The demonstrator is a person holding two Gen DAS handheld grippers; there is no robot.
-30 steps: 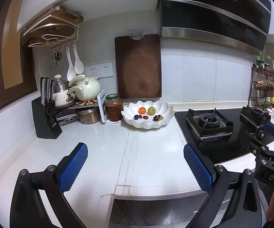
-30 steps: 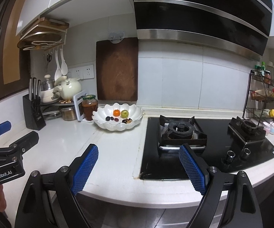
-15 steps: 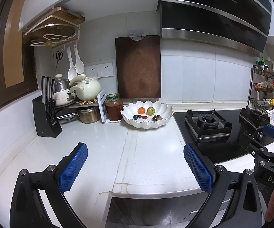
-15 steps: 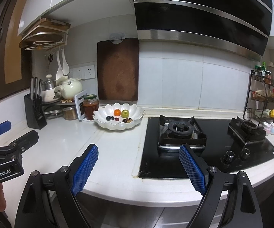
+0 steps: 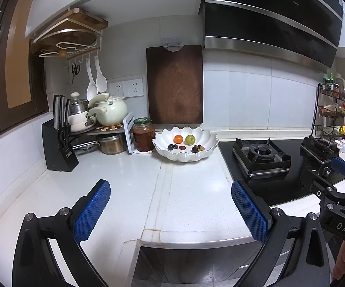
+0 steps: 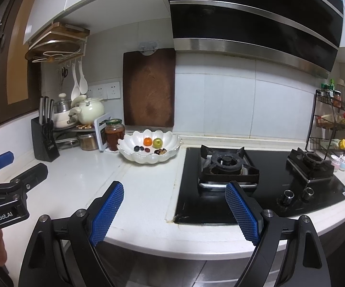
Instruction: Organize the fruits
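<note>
A white scalloped bowl (image 5: 208, 143) stands at the back of the white counter. In it lie an orange (image 5: 178, 139), a green apple (image 5: 189, 139) and several small dark fruits (image 5: 176, 146). The bowl also shows in the right wrist view (image 6: 134, 154). My left gripper (image 5: 171, 209) is open and empty, over the counter's front edge, far from the bowl. My right gripper (image 6: 174, 211) is open and empty, at the counter's front edge by the hob. Each gripper shows at the edge of the other's view.
A jar of red preserve (image 5: 144, 134), a knife block (image 5: 61, 143) and stacked pots (image 5: 105, 113) stand left of the bowl. A dark cutting board (image 5: 175, 85) hangs behind it. A black gas hob (image 6: 256, 174) lies to the right, with a spice rack (image 6: 335, 122) beyond.
Both grippers have drawn slightly back from the counter, and more of its front edge shows. The jaws and the fruit have not changed.
</note>
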